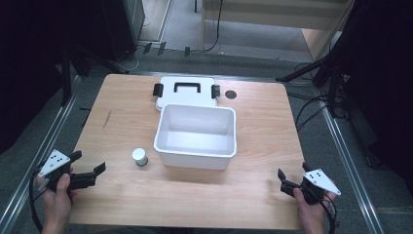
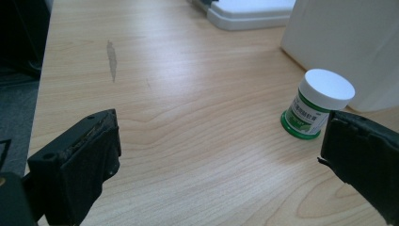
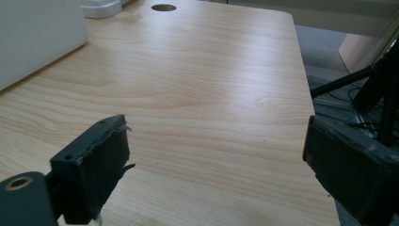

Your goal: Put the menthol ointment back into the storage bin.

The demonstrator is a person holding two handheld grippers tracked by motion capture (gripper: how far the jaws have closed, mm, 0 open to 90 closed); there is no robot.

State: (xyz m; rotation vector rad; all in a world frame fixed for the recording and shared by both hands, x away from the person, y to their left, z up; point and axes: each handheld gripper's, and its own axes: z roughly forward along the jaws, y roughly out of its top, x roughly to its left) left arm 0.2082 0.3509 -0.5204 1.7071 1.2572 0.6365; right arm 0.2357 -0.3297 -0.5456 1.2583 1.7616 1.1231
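A small green jar with a white cap [image 1: 140,156] stands upright on the wooden table [image 1: 195,200], just left of an open white bin [image 1: 195,158]. The bin's flat white lid [image 1: 186,90], with a black handle and clips, lies behind it. My left gripper [image 1: 90,162] hovers open at the table's front left, and the jar [image 2: 316,106] stands ahead of its right jaw, untouched. My right gripper [image 1: 292,170] is open at the front right, with only bare wood between its jaws in the right gripper view [image 3: 216,160].
A round hole [image 1: 231,94] is cut in the table beyond the bin's right side. Dark stand legs and cables lie on the floor past the right edge. A faint dark mark [image 2: 112,56] streaks the wood at the left.
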